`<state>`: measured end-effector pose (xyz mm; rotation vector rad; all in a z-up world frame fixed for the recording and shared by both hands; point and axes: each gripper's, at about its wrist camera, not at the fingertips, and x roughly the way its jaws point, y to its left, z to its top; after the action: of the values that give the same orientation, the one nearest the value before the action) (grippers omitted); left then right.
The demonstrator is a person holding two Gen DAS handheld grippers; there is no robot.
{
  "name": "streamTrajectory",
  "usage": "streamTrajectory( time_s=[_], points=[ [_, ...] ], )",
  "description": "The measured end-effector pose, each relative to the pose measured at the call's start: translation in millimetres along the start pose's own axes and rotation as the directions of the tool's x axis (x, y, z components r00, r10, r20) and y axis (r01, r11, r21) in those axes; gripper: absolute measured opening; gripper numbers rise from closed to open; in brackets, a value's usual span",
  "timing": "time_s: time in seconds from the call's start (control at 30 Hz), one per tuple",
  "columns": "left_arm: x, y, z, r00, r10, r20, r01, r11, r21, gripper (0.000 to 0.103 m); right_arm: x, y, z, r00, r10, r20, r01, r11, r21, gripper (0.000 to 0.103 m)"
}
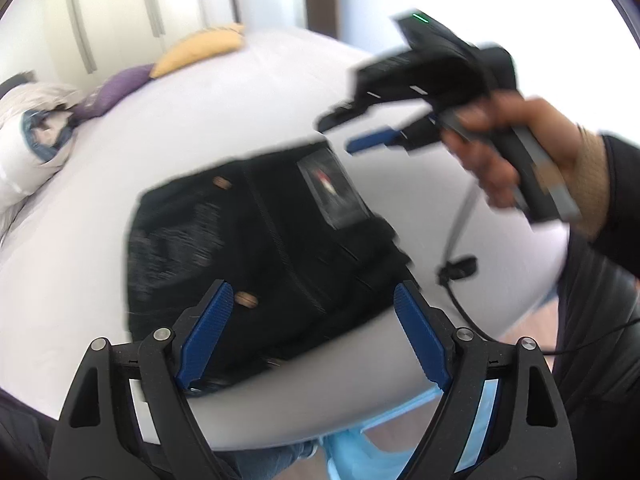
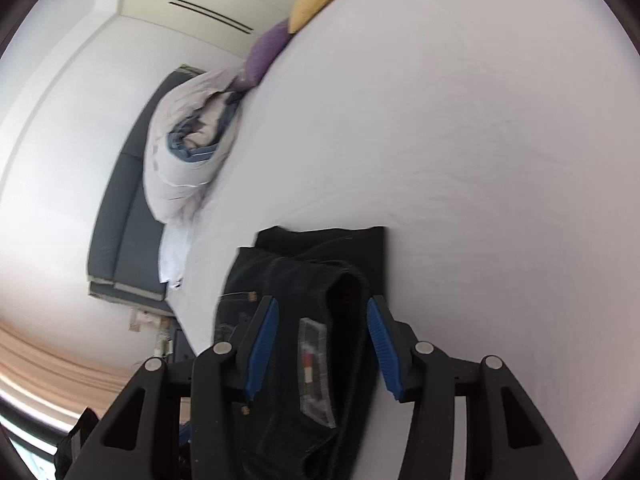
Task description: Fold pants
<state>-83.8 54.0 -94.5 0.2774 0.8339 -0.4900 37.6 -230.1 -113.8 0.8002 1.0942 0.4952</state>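
Folded black pants (image 1: 256, 248) on the bed (image 1: 200, 120); left tool (image 1: 316, 320) and right tool (image 2: 322, 344) both gape wide, holding nothing. Risk: a snagging finger could undo the folded bundle.

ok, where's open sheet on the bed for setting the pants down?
Bare sheet runs beyond the folded black pants, bordered by the yellow cushion and purple cushion. Crowded spots: the bunched duvet by the headboard, and the near edge, where both open grippers hover.

Black pants (image 1: 260, 248) on a white bed (image 1: 200, 120); blue-padded black tongs (image 1: 312, 328); yellow and purple pillows.
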Motion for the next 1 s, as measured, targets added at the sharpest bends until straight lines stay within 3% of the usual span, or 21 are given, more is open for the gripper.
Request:
streamTrajectory(
  time_s=[0.13,0.17,0.23,0.3,0.33,0.37,0.43,0.53,0.57,0.73,0.8,0.87,0.9,0.93,1.0],
  points=[
    [-9.8,44.1,8.1,0.999,0.011,0.038,-0.006,0.993,-0.118,0.083,5.8,35.0,-14.2,0.977,0.201,-0.069,-0.205,0.977,-0.062,0.051],
    [-8.7,53.2,12.2,0.999,0.015,0.043,-0.009,0.99,-0.138,0.083,11.2,38.6,-19.8,0.971,0.219,-0.094,-0.225,0.972,-0.063,0.051],
    [-5.1,70.1,17.6,0.998,0.003,0.056,0.008,0.983,-0.182,0.083,26.1,38.1,-33.2,0.968,0.199,-0.151,-0.212,0.974,-0.079,0.051],
    [10.2,80.4,14.4,0.999,-0.02,0.031,0.027,0.976,-0.218,0.083,44.0,23.2,-49.3,0.969,0.126,-0.215,-0.144,0.987,-0.071,0.049],
    [22.0,88.4,13.3,0.999,-0.037,0.006,0.038,0.971,-0.238,0.083,52.1,13.0,-57.5,0.966,0.075,-0.246,-0.096,0.992,-0.076,0.036],
    [31.8,93.6,6.6,0.999,-0.047,-0.024,0.039,0.964,-0.264,0.082,55.0,3.6,-65.4,0.967,0.048,-0.25,-0.073,0.993,-0.093,0.014],
    [52.1,103.2,-9.9,0.994,-0.077,-0.073,0.051,0.951,-0.305,0.081,45.3,-10.8,-71.6,0.977,0.049,-0.209,-0.07,0.993,-0.094,0.0],
    [50.0,102.4,-15.1,0.995,-0.07,-0.071,0.047,0.955,-0.292,0.08,29.2,-16.3,-73.1,0.978,0.042,-0.203,-0.058,0.996,-0.074,0.0],
    [44.2,103.4,-10.6,0.996,-0.072,-0.057,0.053,0.956,-0.289,0.077,23.9,-11.4,-72.2,0.979,0.031,-0.2,-0.051,0.994,-0.092,0.005],
    [33.6,134.4,32.2,0.992,-0.118,0.044,0.125,0.93,-0.346,0.076,14.9,27.7,-61.4,0.968,0.165,-0.191,-0.195,0.969,-0.154,0.009],
    [48.2,146.0,52.0,0.989,-0.135,0.056,0.146,0.925,-0.35,0.076,27.3,32.3,-62.6,0.969,0.139,-0.203,-0.173,0.971,-0.165,0.025],
    [72.6,156.7,65.0,0.981,-0.19,0.035,0.189,0.909,-0.371,0.076,42.9,25.1,-67.8,0.969,0.089,-0.229,-0.128,0.979,-0.16,0.027],
    [87.9,161.7,65.4,0.98,-0.198,0.014,0.188,0.902,-0.39,0.076,51.9,17.4,-72.0,0.97,0.033,-0.243,-0.072,0.985,-0.154,0.025],
    [108.6,167.7,61.4,0.981,-0.194,-0.032,0.164,0.896,-0.412,0.074,55.3,10.0,-74.7,0.97,0.022,-0.24,-0.057,0.989,-0.139,0.014],
    [138.2,173.7,50.4,0.974,-0.211,-0.086,0.153,0.886,-0.438,0.068,53.0,-2.3,-75.6,0.976,0.053,-0.212,-0.071,0.994,-0.079,0.0]
  ],
)
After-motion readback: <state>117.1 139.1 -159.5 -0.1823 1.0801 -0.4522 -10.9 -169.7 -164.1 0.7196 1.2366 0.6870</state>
